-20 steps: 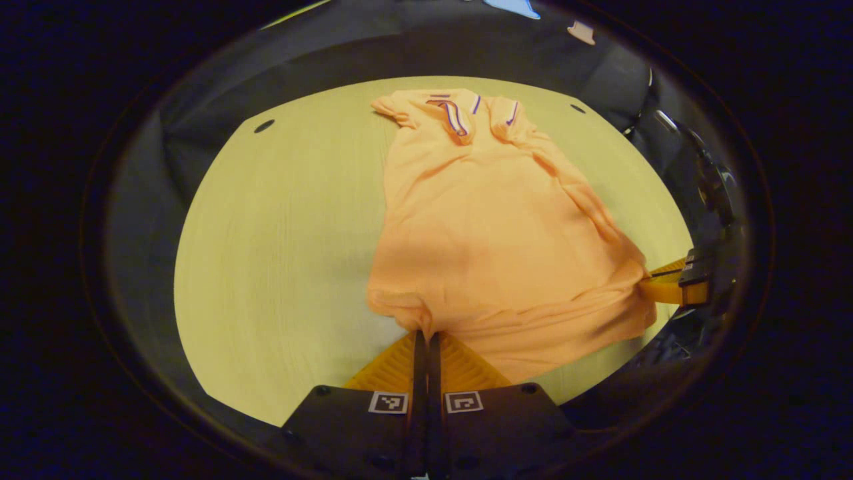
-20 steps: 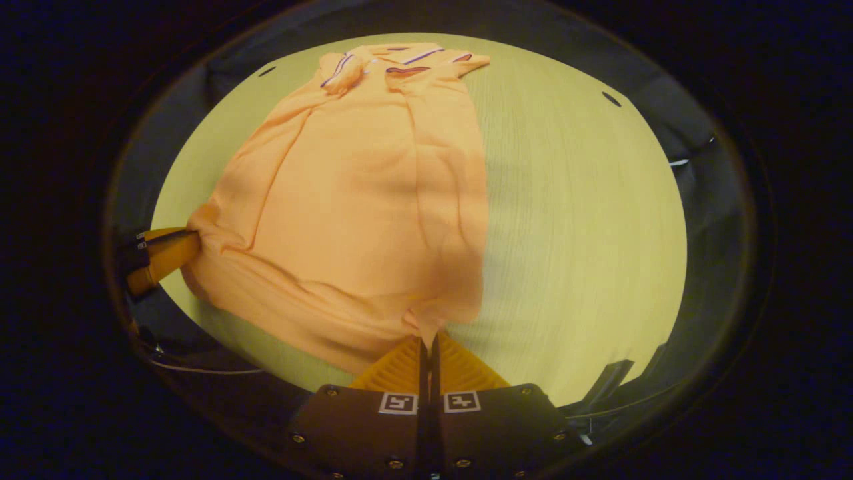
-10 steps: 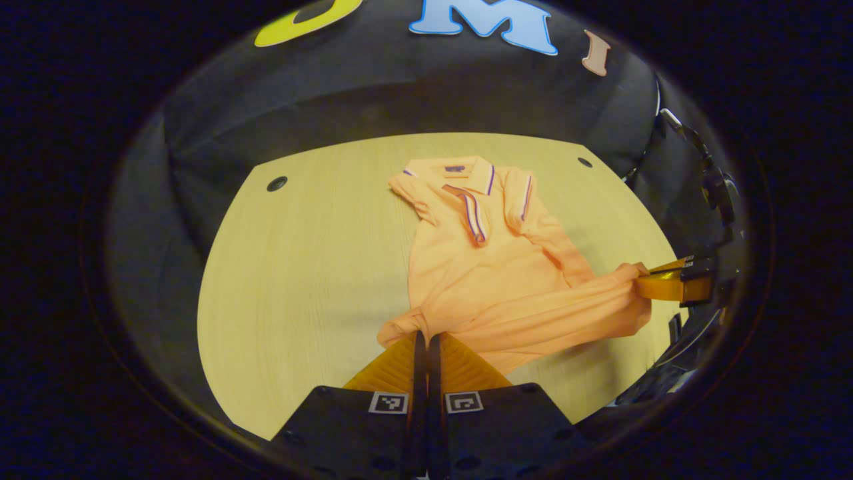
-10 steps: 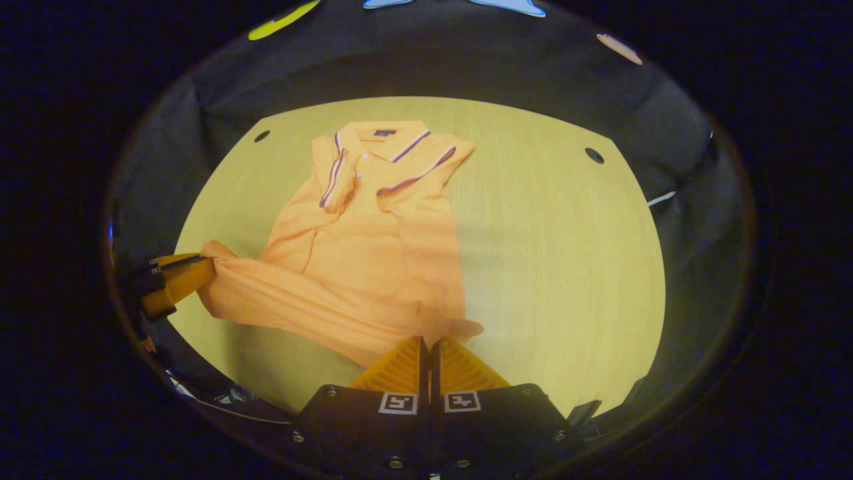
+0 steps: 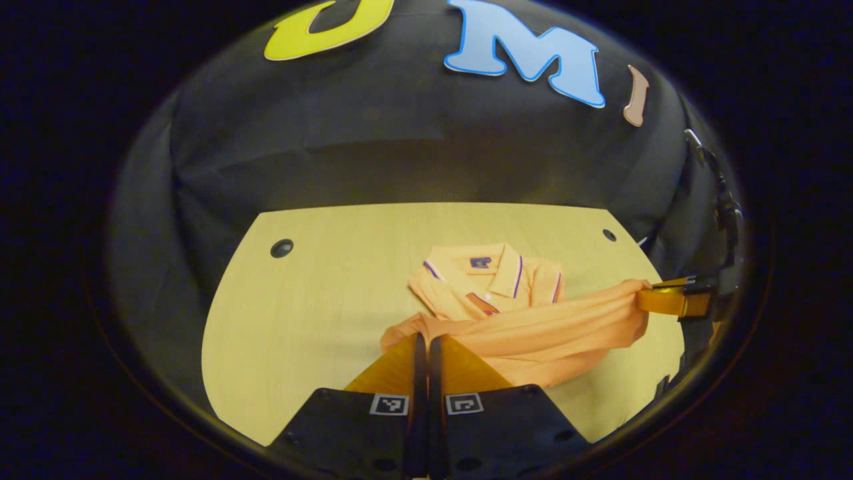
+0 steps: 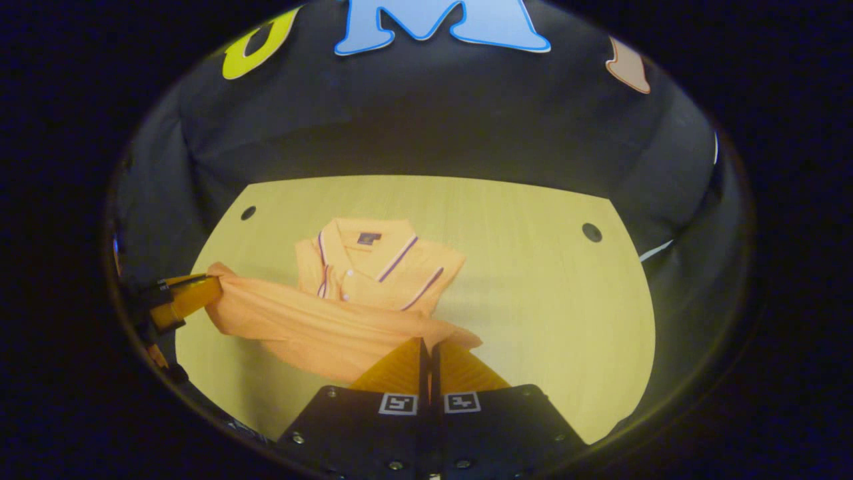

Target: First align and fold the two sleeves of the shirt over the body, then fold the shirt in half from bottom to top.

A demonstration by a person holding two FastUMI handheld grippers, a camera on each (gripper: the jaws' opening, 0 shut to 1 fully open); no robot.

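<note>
The left gripper (image 5: 422,339) has its two fingers pressed together on one bottom corner of the orange shirt (image 5: 533,327), with cloth bunched at the tips. In the right gripper view the right gripper (image 6: 426,343) is likewise clamped tight on the other bottom corner of the shirt (image 6: 320,327). Each gripper also shows in the other's view: the right gripper (image 5: 673,300) at about 3 o'clock in the left gripper view, the left gripper (image 6: 180,300) at about 9 o'clock in the right gripper view, each with cloth pinched at its tip.

A second ago the shirt lay stretched out long, its body filling the middle of both views and the hem low near the grippers. Half a second ago the hem had been lifted and carried partway up the body. Now the hem hangs as a taut band between the two grippers, brought up close to the collar (image 5: 496,267), so that little more than the collar and the striped sleeve edges (image 6: 426,287) shows beyond the band at 12 o'clock. Both views have also tipped upward: more of the booth's black wall shows at the top, and the table has dropped lower in the picture.

The shirt rests on the pale wooden table (image 5: 313,300), right of centre in the left gripper view and left of centre in the right gripper view. The table has small dark round holes (image 5: 282,248) near its far corners, another (image 6: 591,232) at about 2 o'clock in the right gripper view. No containers are on the table.
</note>
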